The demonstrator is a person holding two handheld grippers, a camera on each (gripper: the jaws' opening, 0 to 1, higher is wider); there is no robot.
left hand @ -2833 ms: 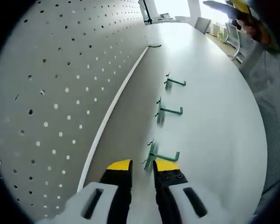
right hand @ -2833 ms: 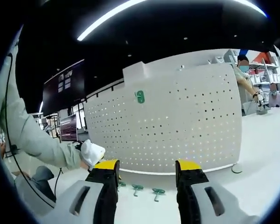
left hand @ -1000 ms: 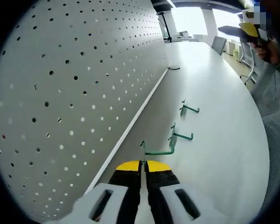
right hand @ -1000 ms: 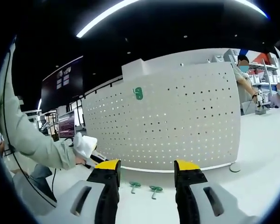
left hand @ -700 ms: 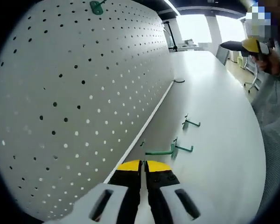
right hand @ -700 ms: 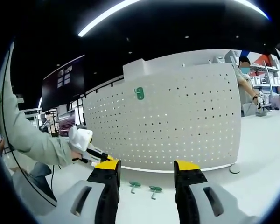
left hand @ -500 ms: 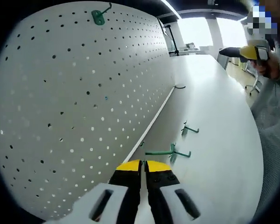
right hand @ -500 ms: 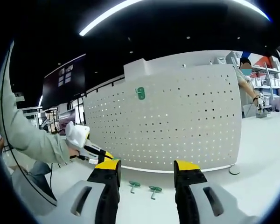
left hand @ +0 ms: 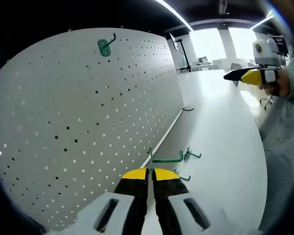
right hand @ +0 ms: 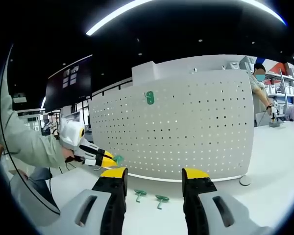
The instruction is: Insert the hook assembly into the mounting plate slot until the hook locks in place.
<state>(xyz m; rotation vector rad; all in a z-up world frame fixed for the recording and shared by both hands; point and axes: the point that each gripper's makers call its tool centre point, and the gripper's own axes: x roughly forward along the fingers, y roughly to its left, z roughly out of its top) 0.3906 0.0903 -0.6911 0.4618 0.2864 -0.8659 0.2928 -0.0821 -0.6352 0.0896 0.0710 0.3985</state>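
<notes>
My left gripper [left hand: 150,172] is shut on a green hook [left hand: 167,159] and holds it in the air, close in front of the white pegboard [left hand: 78,122]. The right gripper view shows that left gripper [right hand: 95,156] from the side, with the green hook [right hand: 118,158] at its tip just short of the pegboard [right hand: 186,132]. Another green hook [left hand: 105,46] is mounted high on the board and shows as the mounted hook [right hand: 149,98]. My right gripper [right hand: 154,174] is open and empty, well back from the board.
Two spare green hooks [right hand: 139,194] [right hand: 161,199] lie on the white table [right hand: 264,186] at the board's foot. They show as hooks [left hand: 192,154] [left hand: 183,177] in the left gripper view. A person [right hand: 259,83] stands behind the board's right end.
My left gripper shut on a hook lying on the table and has lifted it along the pegboard. One hook fewer lies on the table. The right gripper has barely moved.
</notes>
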